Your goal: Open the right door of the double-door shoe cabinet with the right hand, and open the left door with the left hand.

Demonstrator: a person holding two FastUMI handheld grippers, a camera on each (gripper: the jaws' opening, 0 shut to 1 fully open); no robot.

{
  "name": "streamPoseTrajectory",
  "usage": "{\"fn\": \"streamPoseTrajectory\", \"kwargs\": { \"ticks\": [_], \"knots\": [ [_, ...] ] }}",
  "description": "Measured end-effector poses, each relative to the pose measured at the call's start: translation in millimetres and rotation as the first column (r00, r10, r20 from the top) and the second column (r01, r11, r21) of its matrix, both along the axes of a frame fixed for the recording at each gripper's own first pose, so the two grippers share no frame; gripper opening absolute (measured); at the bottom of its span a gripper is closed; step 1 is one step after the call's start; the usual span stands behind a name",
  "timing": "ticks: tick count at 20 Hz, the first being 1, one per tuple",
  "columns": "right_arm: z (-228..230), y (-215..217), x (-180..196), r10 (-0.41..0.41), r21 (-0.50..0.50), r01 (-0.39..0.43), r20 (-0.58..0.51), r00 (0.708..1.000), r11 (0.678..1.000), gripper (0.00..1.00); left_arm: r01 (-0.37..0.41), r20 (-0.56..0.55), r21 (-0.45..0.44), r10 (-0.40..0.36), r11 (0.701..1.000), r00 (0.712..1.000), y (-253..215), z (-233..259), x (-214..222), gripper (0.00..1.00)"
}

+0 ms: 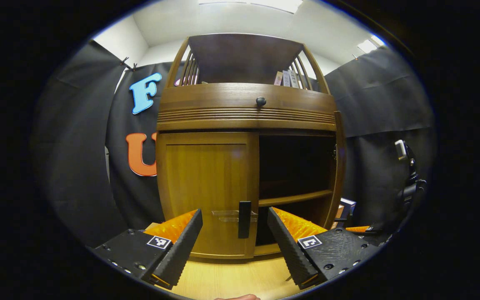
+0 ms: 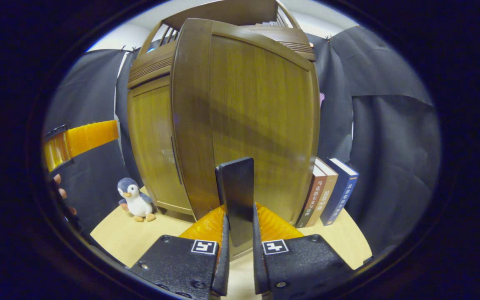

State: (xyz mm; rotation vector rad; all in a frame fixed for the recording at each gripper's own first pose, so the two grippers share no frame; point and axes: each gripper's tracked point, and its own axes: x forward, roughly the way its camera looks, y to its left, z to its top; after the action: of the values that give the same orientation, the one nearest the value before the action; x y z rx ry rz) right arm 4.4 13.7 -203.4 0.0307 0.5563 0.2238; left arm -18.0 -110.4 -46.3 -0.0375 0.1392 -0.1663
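Shoe cabinet first: a tall brown wooden piece standing at the back of the pale wooden table, against the black cloth wall. Its right door is swung wide open, so that in the left gripper view the dark inside and a shelf show, while in the right gripper view the door's broad face stands straight ahead. The left door is shut, flush with the front. A drawer front with a small round knob runs above both doors.

Three books stand upright near the table's right edge, just beside the open door. A little plush penguin sits near the left edge, close to the cabinet's foot.

The right gripper is pinched on the right door's handle, a dark upright bar, with both fingers pressed against its sides. The left gripper is spread wide in front of the left door's handle, which stands between the fingers but farther off, untouched. Someone's fingers show at the far left of the right gripper view.
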Motion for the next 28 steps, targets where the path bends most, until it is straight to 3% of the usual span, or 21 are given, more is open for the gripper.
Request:
{"fn": "streamPoseTrajectory", "kwargs": {
  "ticks": [15,28],
  "knots": [
    [8,-67,-26,-0.161,-0.033,0.160,-0.005,0.987,0.986,0.19,0.076,-0.082,-0.098,-0.084,0.992,0.993,-45,-21,14,0.93],
    [0,-131,-40,-0.338,0.002,0.340,-0.078,0.938,0.941,0.07,0.099,-0.088,-0.038,-0.102,0.994,0.991,-51,-33,35,0.94]
  ]
}}
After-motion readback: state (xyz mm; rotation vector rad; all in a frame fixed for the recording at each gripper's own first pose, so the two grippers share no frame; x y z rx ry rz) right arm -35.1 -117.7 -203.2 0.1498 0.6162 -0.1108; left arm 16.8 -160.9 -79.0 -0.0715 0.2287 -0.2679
